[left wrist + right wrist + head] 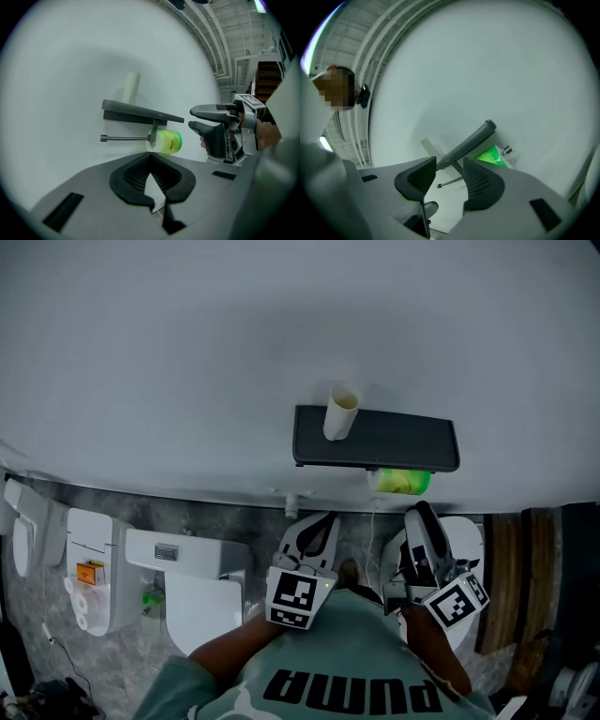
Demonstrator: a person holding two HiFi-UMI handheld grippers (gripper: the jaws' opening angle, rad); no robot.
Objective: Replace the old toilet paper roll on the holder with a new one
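**TP swap: both grippers parked in front of the holder**

I was running this one remotely. The left gripper (pixel 317 526) and the right gripper (pixel 422 521) were both held up facing the wall (pixel 169 352). They pointed at the holder (pixel 375 439), and neither one touched it. The holder was a dark shelf (pixel 140 112) with a thin rod (pixel 124 138) hung under it from a bracket (pixel 152 129).

The bare cardboard tube (pixel 340 412) stood upright on top of the shelf, near its left end. The green-wrapped roll (pixel 403 481) sat just under the shelf toward the right end, right beside the bracket. I honestly couldn't tell whether it was threaded on anything. The stretch of rod sticking out left of the bracket was bare.

On the right gripper the jaws were partway apart with nothing between the pads. Only the rod's tip and the wall showed past them. Seen from the left gripper view, it was rolled on its side, one jaw above the other.

On the left gripper the jaws were closed, with the tips meeting. A small white sliver showed in the gap behind the tips, and I couldn't say what it was.

The toilet (pixel 192 592) was down at the lower left, well apart from all this.
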